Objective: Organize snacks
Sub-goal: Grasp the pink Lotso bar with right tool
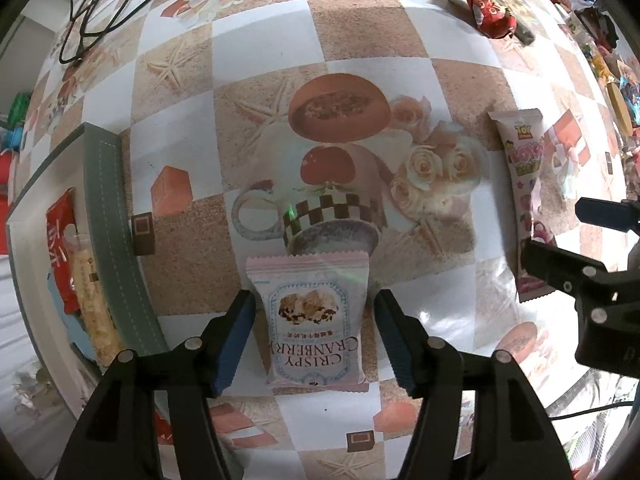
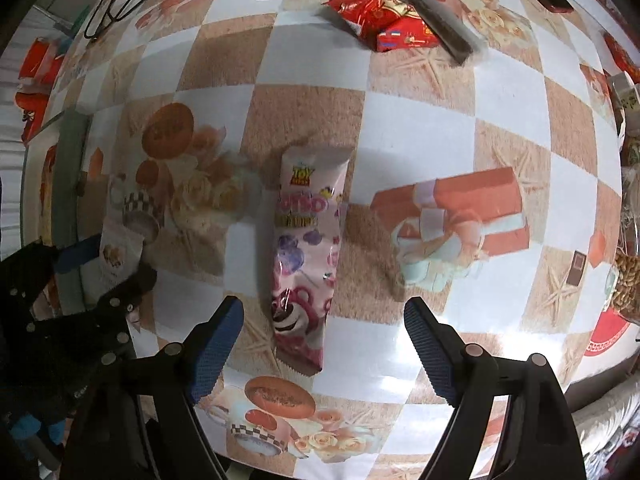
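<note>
A pink Crispy Cranberry packet [image 1: 314, 320] lies flat on the patterned tablecloth between the open fingers of my left gripper [image 1: 314, 306], with gaps on both sides. A long pink Lotso Toy Story packet [image 2: 306, 256] lies flat between the open fingers of my right gripper [image 2: 324, 312], also untouched. The Lotso packet shows in the left wrist view [image 1: 524, 188] with my right gripper [image 1: 560, 236] at its near end. The cranberry packet shows at the left of the right wrist view [image 2: 114, 258].
A grey-green box [image 1: 106, 216] at the left holds a red packet [image 1: 60, 248] and a yellow snack. Red wrapped snacks [image 2: 380, 20] and a dark bar [image 2: 440, 24] lie at the far side. Black cables [image 1: 100, 8] lie at the far left. More snacks pile at the right edge [image 1: 616, 80].
</note>
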The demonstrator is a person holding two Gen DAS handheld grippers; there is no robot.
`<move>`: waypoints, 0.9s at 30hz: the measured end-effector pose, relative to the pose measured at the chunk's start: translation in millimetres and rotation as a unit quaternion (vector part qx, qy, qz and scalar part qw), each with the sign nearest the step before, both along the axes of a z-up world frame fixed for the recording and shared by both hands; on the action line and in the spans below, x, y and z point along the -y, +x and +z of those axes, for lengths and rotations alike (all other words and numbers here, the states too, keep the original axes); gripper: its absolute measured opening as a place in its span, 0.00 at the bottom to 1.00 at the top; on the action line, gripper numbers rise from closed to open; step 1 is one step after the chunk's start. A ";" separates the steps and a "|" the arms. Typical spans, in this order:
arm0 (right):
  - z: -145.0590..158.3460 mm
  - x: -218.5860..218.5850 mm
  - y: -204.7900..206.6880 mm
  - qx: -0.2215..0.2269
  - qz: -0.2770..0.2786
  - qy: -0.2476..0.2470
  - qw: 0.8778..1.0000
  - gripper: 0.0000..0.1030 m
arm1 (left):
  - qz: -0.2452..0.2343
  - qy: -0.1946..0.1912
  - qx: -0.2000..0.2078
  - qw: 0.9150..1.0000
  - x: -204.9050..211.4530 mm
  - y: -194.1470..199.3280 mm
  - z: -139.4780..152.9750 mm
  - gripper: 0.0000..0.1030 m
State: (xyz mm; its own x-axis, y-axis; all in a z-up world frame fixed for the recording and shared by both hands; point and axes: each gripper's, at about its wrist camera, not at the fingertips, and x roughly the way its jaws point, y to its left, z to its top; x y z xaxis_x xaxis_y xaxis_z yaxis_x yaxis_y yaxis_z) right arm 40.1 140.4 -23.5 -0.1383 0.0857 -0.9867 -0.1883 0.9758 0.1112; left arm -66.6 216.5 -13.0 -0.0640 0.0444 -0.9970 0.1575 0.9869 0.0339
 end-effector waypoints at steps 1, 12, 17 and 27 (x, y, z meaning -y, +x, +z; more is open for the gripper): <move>0.0 -1.3 3.6 -0.003 0.002 -0.002 1.000 0.82 | 0.001 0.000 0.000 1.000 0.5 -1.6 2.3 0.67; -10.6 -29.3 24.8 -0.001 0.006 -0.019 1.000 0.81 | 0.005 -0.009 0.004 1.000 6.6 15.5 -11.8 0.78; -7.9 -40.8 25.8 0.015 0.012 -0.052 0.998 0.56 | 0.001 -0.016 0.008 1.000 14.7 17.7 -8.8 0.66; 1.3 -3.2 30.8 0.010 -0.055 0.003 0.998 0.31 | 0.003 -0.020 0.034 0.999 9.8 6.8 15.8 0.54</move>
